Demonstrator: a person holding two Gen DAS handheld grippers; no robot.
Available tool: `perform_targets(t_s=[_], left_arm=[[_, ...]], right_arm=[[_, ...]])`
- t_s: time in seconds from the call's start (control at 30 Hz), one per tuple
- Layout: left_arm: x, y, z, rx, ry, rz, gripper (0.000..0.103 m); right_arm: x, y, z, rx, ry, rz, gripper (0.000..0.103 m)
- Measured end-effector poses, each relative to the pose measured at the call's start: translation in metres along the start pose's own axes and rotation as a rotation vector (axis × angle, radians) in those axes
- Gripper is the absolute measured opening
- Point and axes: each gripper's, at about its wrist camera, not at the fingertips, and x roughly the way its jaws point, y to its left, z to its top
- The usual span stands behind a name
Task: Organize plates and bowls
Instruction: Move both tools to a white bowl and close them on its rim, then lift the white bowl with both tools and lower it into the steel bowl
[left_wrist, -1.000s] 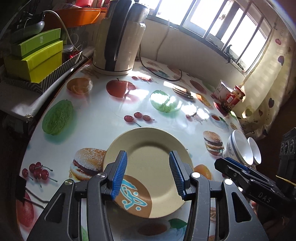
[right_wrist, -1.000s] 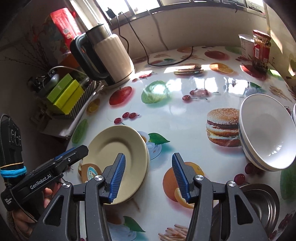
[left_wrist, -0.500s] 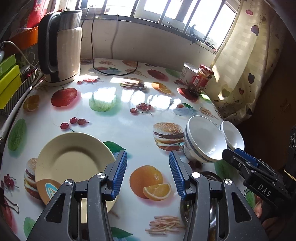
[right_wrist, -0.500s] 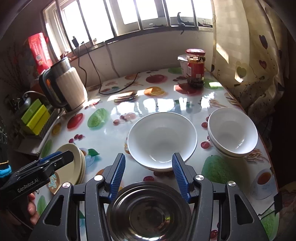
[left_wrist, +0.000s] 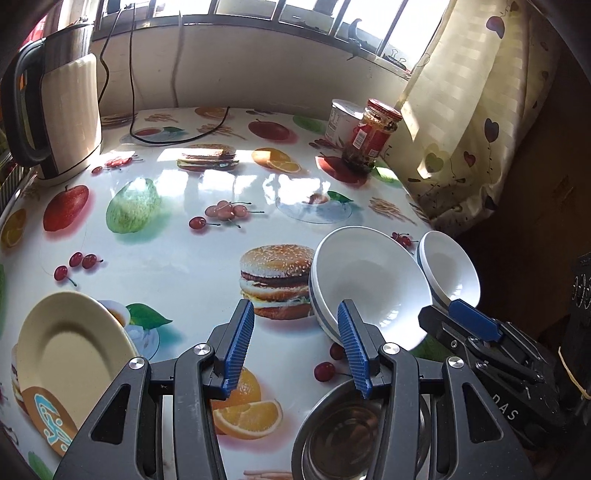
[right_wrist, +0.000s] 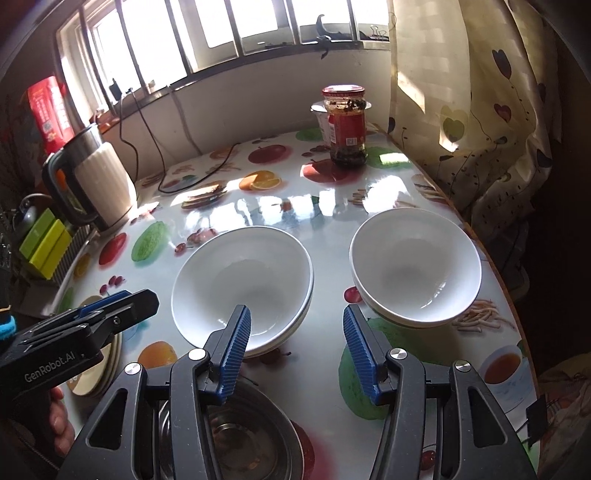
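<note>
A beige plate (left_wrist: 70, 354) lies at the near left of the table; its edge shows in the right wrist view (right_wrist: 107, 369). Two white bowl stacks stand side by side: a larger one (right_wrist: 242, 282) (left_wrist: 369, 280) and a smaller one (right_wrist: 415, 269) (left_wrist: 448, 269). A steel bowl (right_wrist: 243, 439) (left_wrist: 343, 435) sits at the near edge. My left gripper (left_wrist: 295, 343) is open and empty above the table between plate and bowls. My right gripper (right_wrist: 295, 347) is open and empty, over the gap between the two white stacks, just beyond the steel bowl.
A white electric kettle (left_wrist: 55, 110) with its cord (left_wrist: 177, 136) stands at the back left. A red-labelled jar (right_wrist: 345, 125) and a white tub (left_wrist: 343, 122) stand at the back right. A curtain (right_wrist: 480, 110) hangs along the right table edge. Green boxes (right_wrist: 44, 243) sit far left.
Both grippers have swung right, away from the beige plate toward the white bowls. The plate has slid to the left edge of the left wrist view. Both stay open and empty.
</note>
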Motion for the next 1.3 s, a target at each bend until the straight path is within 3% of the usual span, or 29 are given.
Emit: perform_targets(t_s=[0.37, 0.43, 0.6, 0.9, 1.3], left_arm=[[0.019, -0.013, 0.008, 0.017, 0.025, 0.02, 0.047], [0.022, -0.014, 0.009, 0.017, 0.028, 0.029, 0.037], [0.026, -0.013, 0.01, 0.011, 0.028, 0.047, 0.035], [0.028, -0.017, 0.01, 0.032, 0.022, 0.049, 0.017], [0.032, -0.018, 0.01, 0.029, 0.029, 0.035, 0.013]], right_arm=[[0.017, -0.008, 0.007, -0.003, 0.014, 0.007, 0.039], [0.02, -0.008, 0.009, -0.008, 0.015, 0.005, 0.037], [0.024, -0.008, 0.012, -0.008, 0.018, 0.013, 0.029], [0.028, -0.008, 0.013, -0.006, 0.026, 0.039, 0.016], [0.028, -0.006, 0.015, 0.002, 0.023, 0.041, 0.014]])
